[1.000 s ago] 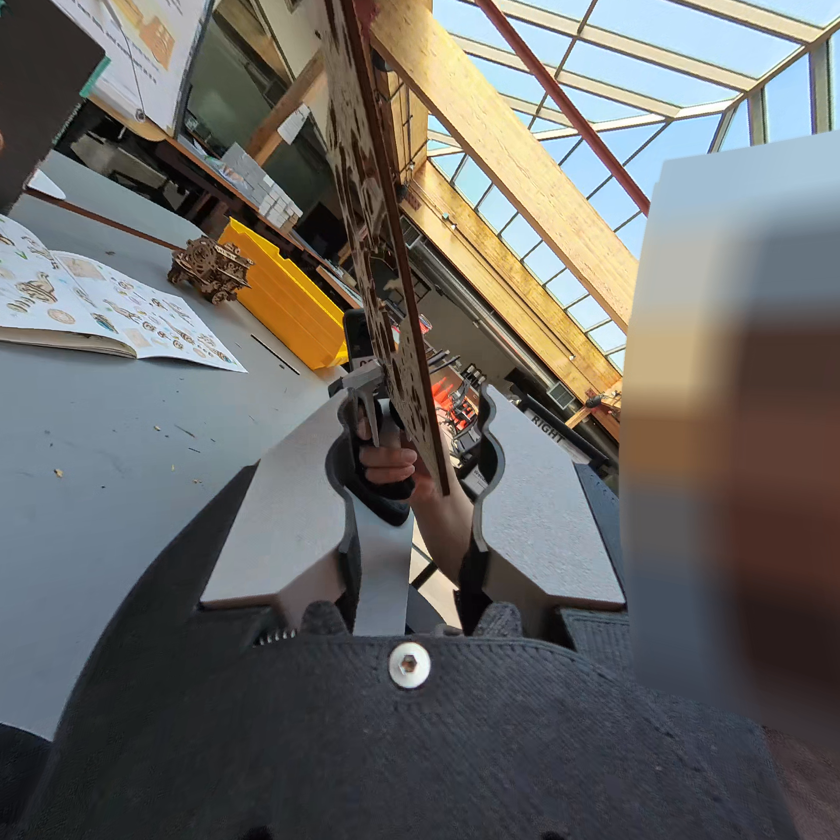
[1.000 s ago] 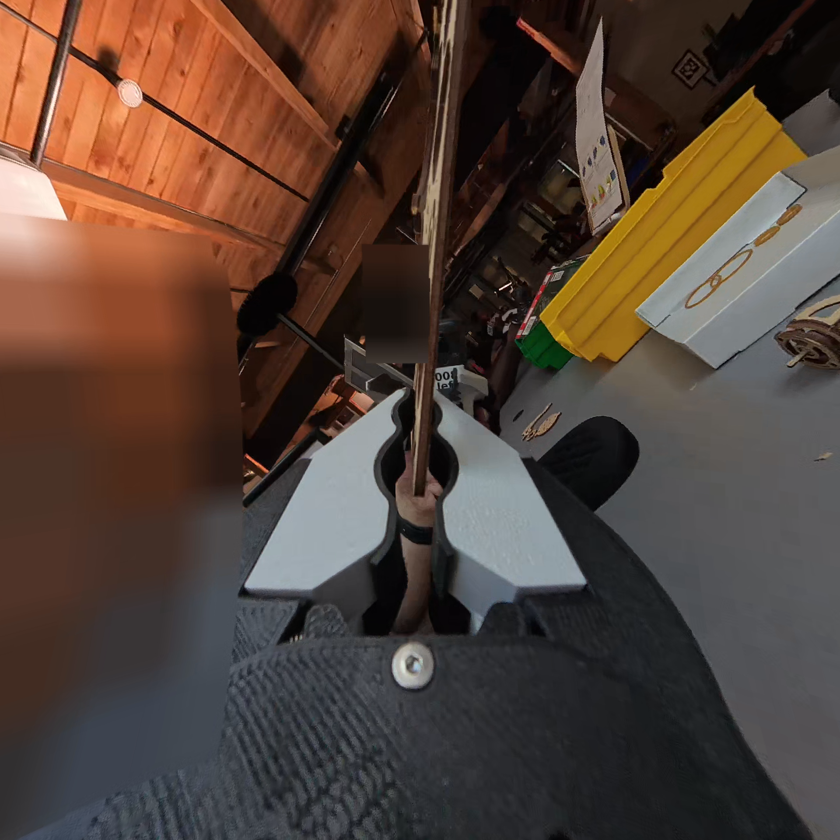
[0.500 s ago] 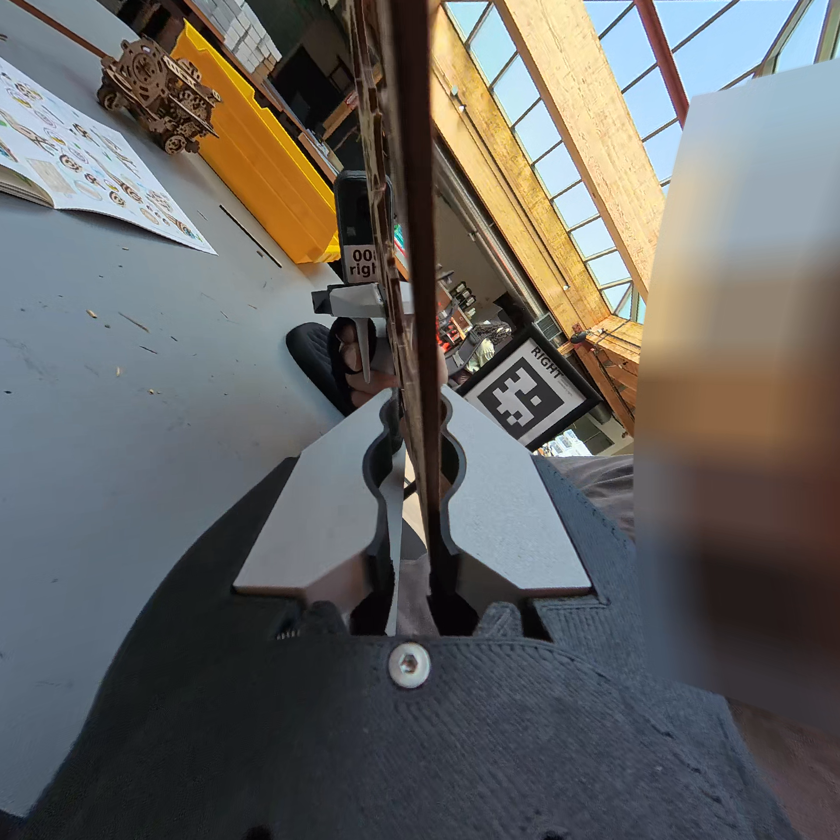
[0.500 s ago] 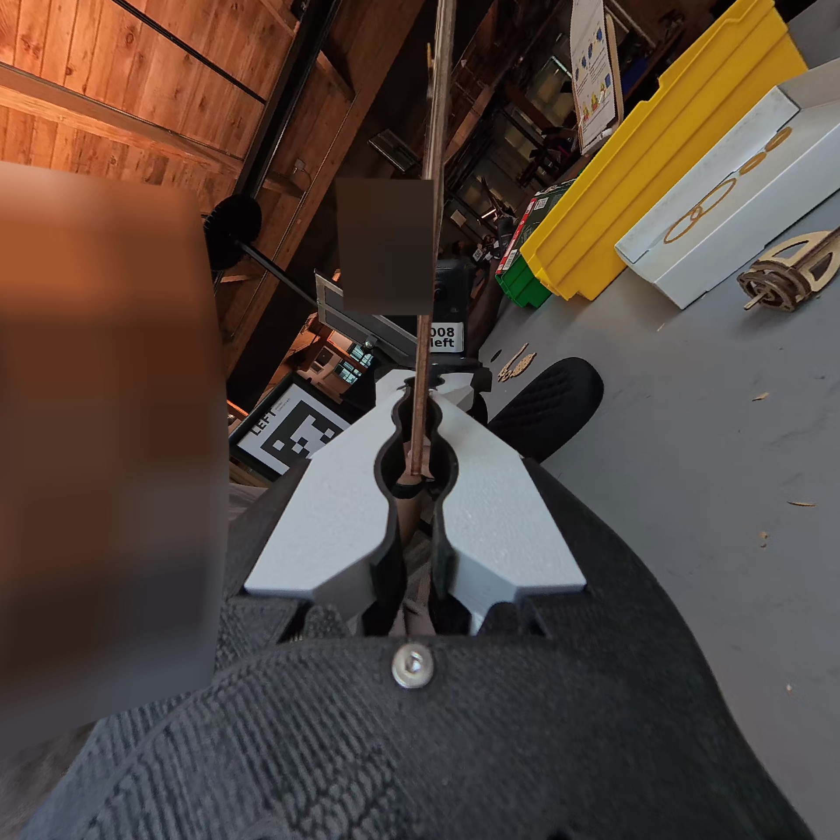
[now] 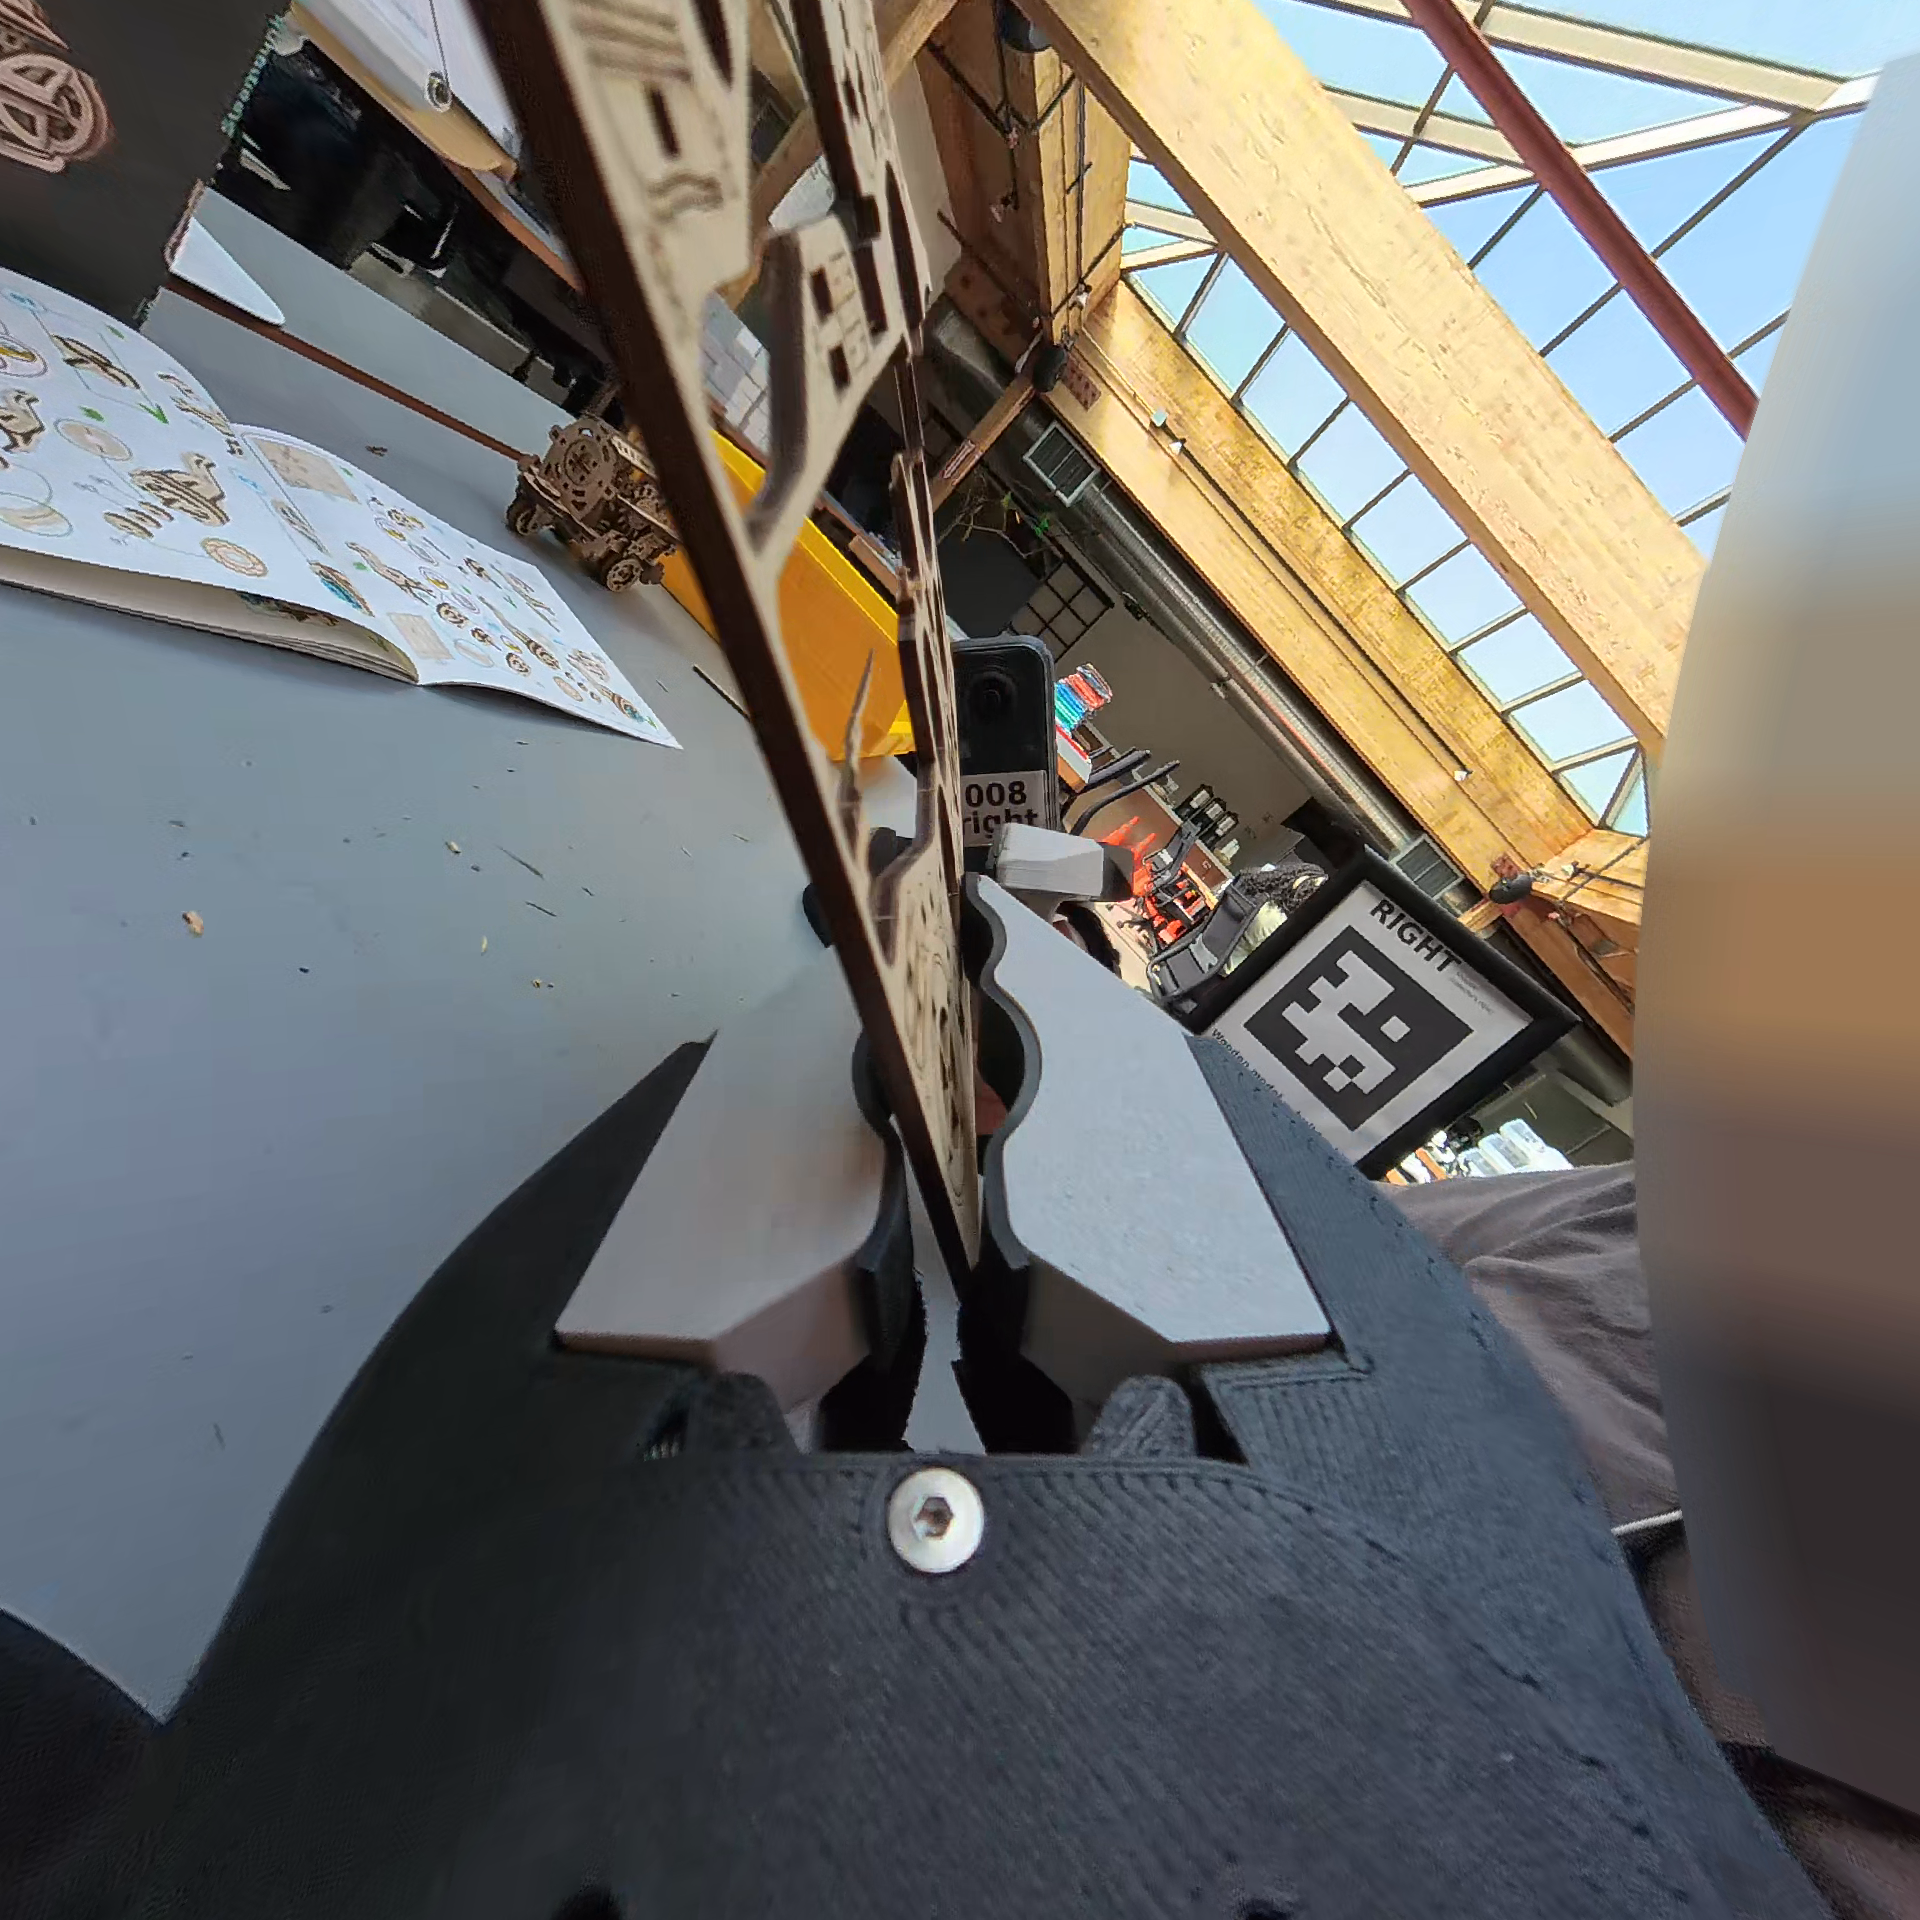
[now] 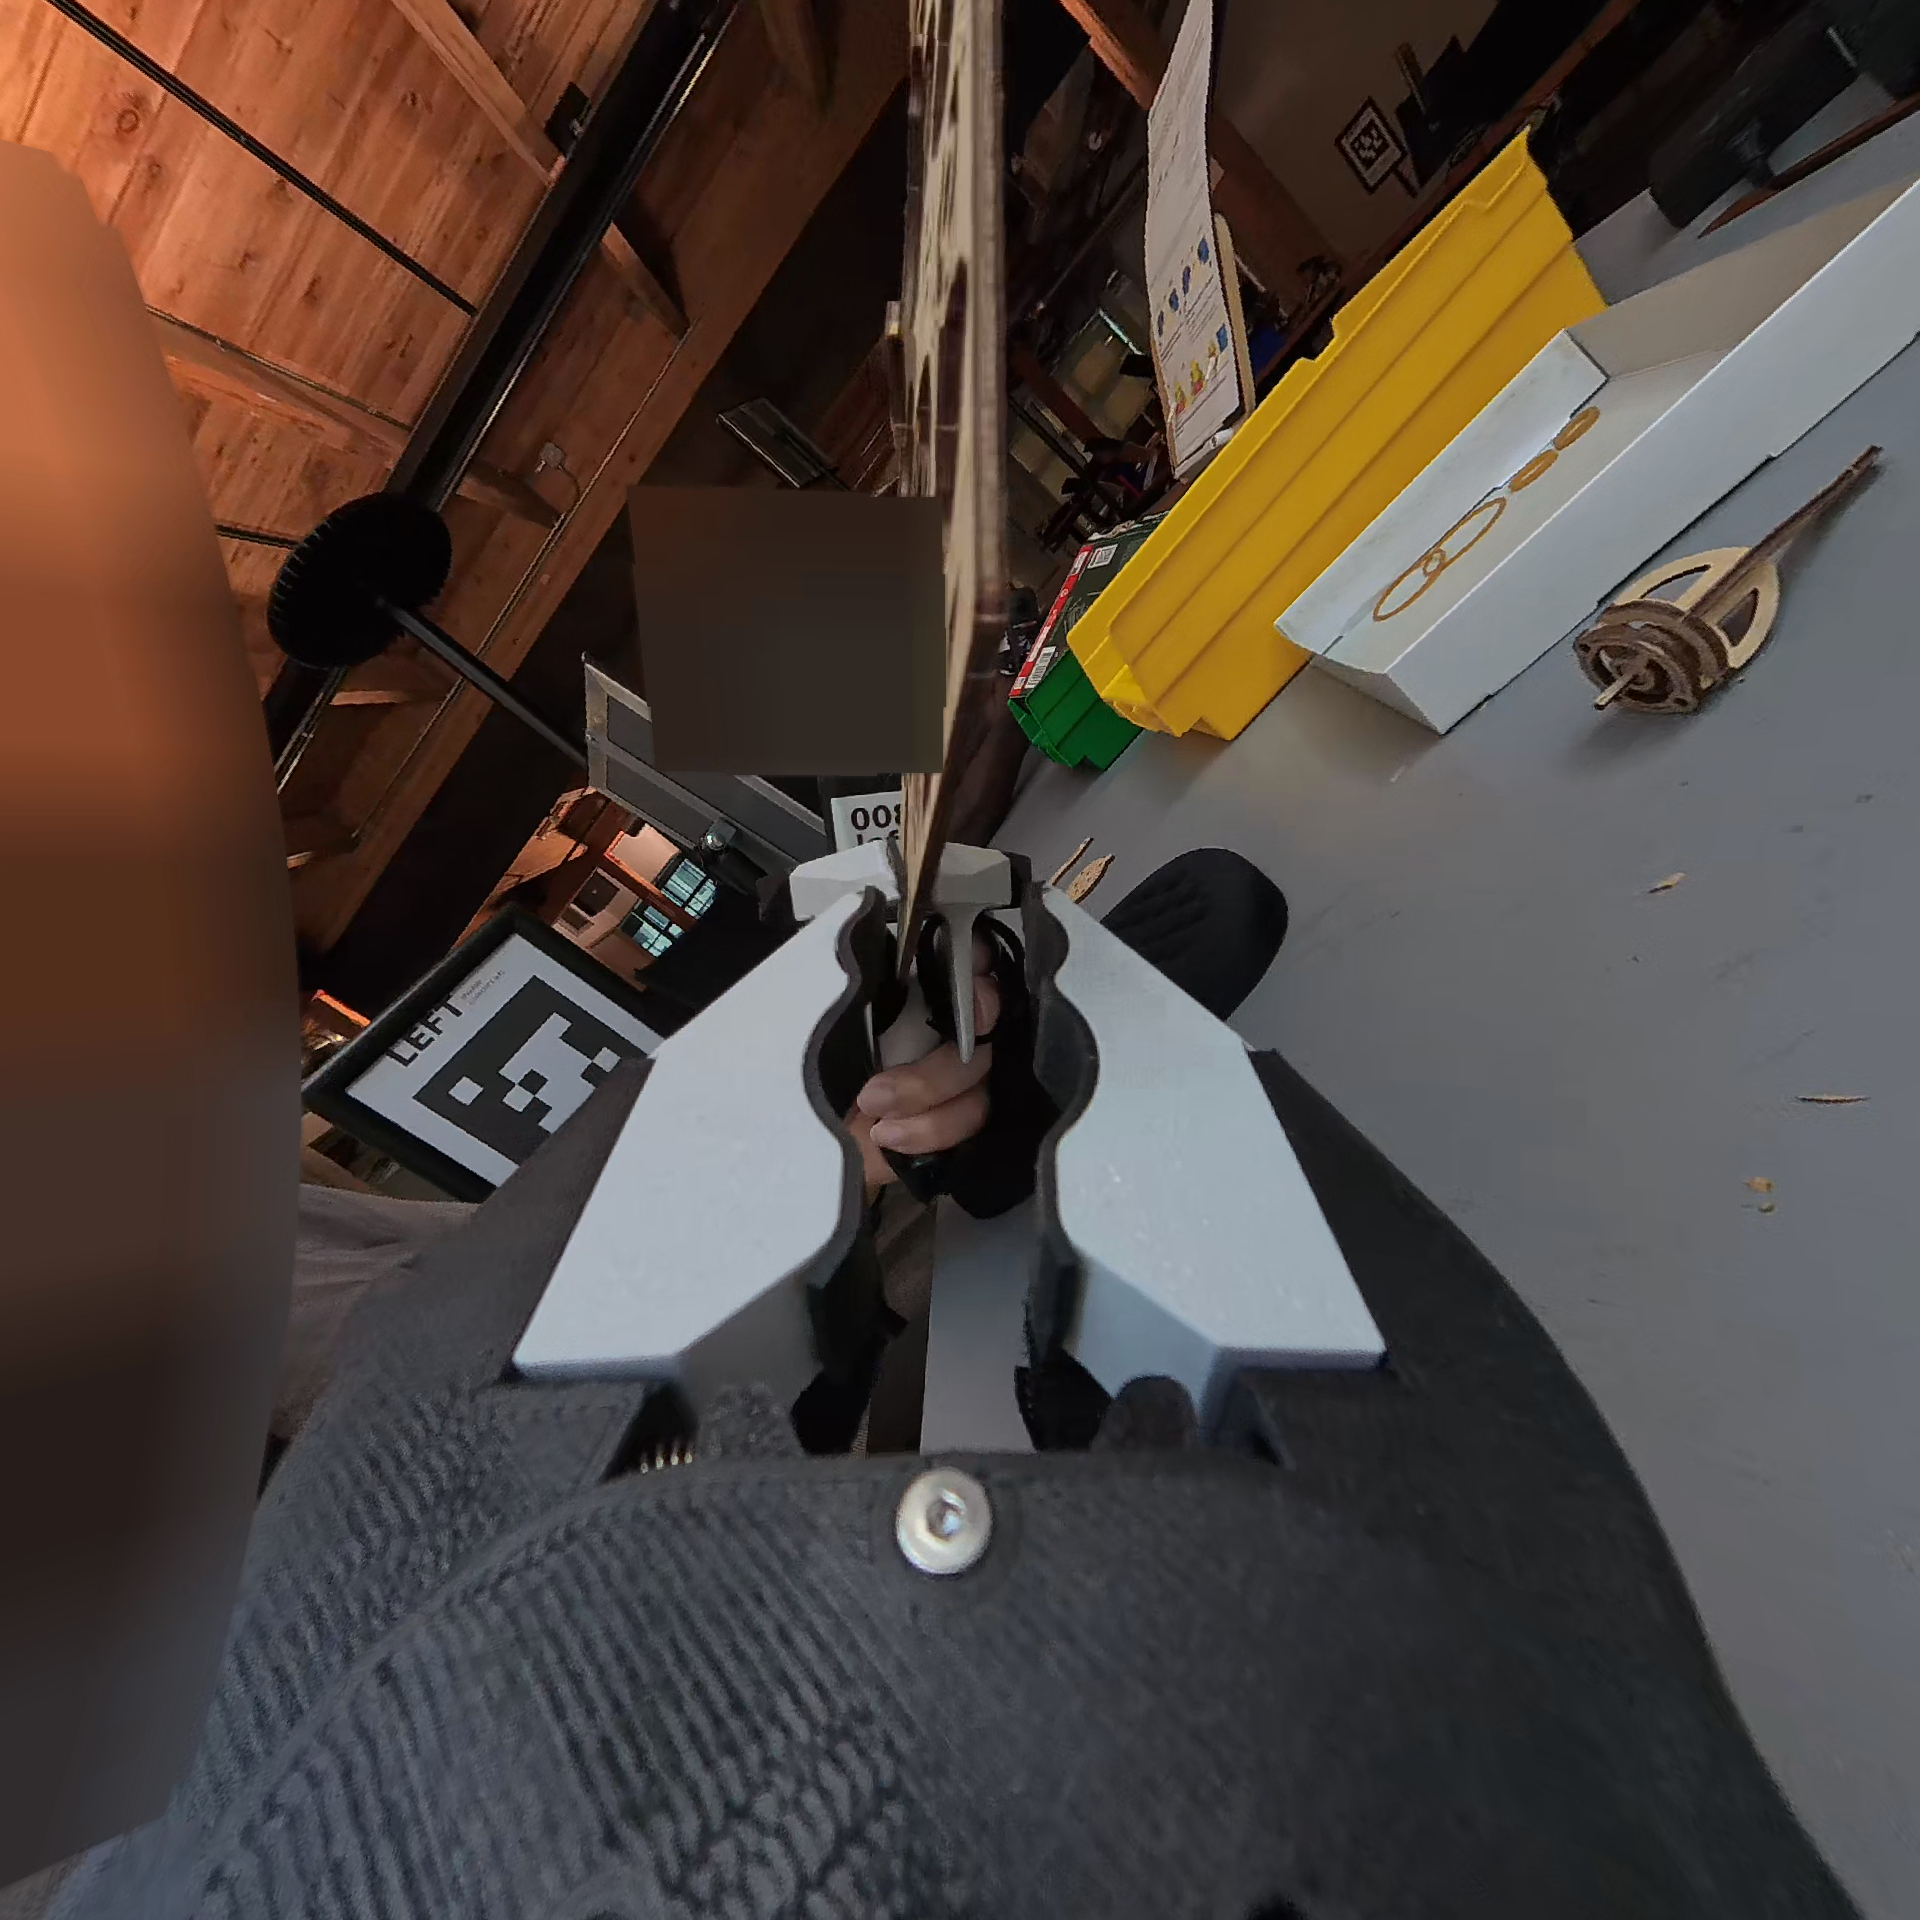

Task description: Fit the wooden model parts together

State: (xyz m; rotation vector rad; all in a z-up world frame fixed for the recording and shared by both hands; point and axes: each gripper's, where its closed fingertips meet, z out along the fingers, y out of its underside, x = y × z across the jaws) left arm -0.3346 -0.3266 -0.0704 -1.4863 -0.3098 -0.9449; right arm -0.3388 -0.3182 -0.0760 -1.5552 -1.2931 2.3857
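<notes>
A thin laser-cut wooden parts sheet (image 5: 727,312) stands upright, and my left gripper (image 5: 914,935) is shut on its lower edge. In the right wrist view the sheet (image 6: 956,312) shows edge-on and rises from the left gripper's pale fingers (image 6: 977,878). My right gripper (image 6: 951,909) is open, its jaws apart on either side of the sheet's lower end without pinching it. It also shows in the left wrist view (image 5: 1049,862), just behind the sheet. A hand holds the left gripper's handle (image 6: 925,1112).
On the grey table (image 5: 312,935) lie an open instruction booklet (image 5: 260,499) and a small assembled wooden model (image 5: 597,499), beside a yellow bin (image 5: 821,623). The right wrist view shows the yellow bin (image 6: 1330,447), a white box (image 6: 1621,468), a wooden wheel assembly (image 6: 1662,644) and loose wooden bits (image 6: 1086,868). Less than 4 cm separates the two grippers' tips.
The sheet has passed from right to left: one second ago the right gripper pinched it and the left was open; then both held it; now the right has opened.
</notes>
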